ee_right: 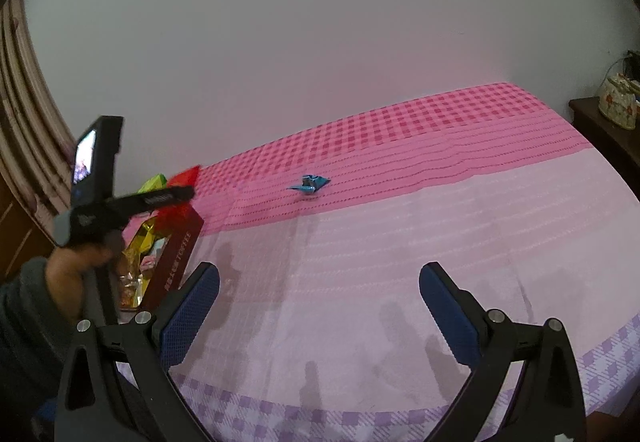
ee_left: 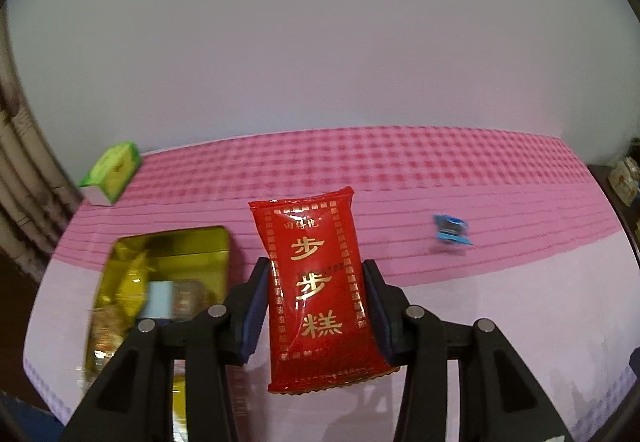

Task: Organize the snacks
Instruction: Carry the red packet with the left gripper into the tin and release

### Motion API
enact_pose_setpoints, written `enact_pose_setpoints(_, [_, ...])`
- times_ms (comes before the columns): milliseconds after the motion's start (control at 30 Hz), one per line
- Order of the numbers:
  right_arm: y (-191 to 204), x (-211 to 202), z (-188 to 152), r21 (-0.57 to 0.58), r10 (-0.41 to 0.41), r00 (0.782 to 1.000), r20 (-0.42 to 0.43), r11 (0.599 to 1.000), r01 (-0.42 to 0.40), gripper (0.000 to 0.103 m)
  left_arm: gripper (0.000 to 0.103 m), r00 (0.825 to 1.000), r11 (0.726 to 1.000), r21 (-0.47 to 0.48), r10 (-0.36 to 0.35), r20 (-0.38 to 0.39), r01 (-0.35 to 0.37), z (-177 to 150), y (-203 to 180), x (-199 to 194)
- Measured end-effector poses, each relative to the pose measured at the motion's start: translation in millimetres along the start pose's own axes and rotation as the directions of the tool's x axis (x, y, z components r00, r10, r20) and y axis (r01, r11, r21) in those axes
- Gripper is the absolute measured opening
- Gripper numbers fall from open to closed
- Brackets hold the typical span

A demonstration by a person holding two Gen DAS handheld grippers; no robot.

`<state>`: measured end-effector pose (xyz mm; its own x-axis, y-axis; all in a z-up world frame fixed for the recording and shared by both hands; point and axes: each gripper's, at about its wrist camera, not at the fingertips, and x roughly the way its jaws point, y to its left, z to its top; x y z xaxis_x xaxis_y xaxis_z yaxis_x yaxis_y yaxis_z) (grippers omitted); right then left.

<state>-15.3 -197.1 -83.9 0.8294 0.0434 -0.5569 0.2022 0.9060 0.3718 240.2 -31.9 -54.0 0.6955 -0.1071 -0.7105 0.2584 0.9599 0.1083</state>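
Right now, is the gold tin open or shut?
Open. The tin has no lid on it, and the left wrist view looks straight into it at wrapped snacks lying inside.

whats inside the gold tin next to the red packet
The gold tin holds several wrapped snacks: a yellow foil one, a pale blue one and some orange-brown ones, blurred. Its near end is covered by the left gripper, so anything there is hidden.

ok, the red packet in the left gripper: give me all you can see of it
The red packet is a glossy, pillow-shaped sealed wrapper with gold Chinese characters, a gold patterned border and crimped ends. It stands nearly upright, leaning slightly, clamped at its long sides between the left gripper pads, lifted above the pink tablecloth, right of the open gold tin.
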Motion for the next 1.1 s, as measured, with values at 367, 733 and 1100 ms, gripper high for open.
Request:
enact_pose_setpoints(367, [5.2, 2.0, -1.5, -0.008, 0.022, 1.0, -0.016, 1.0, -0.022, 0.1, 0.045, 0.994, 0.994, -0.031, 0.105, 0.025, -0.104, 7.8, 59.8, -26.0])
enact_pose_setpoints(733, [5.8, 3.5, -0.8, -0.004, 0.026, 0.999, -0.026, 1.0, -0.026, 0.101, 0.045, 0.987, 0.987, -0.026, 0.16, -0.014, -0.161, 2.8, 93.6, -18.0])
enact_pose_setpoints(1100, [7.9, 7.3, -2.5, -0.007, 0.028, 0.999, -0.045, 1.0, -0.028, 0.101, 0.045, 0.975, 0.975, -0.069, 0.203, -0.09, -0.21, -37.2, 163.8, -4.8])
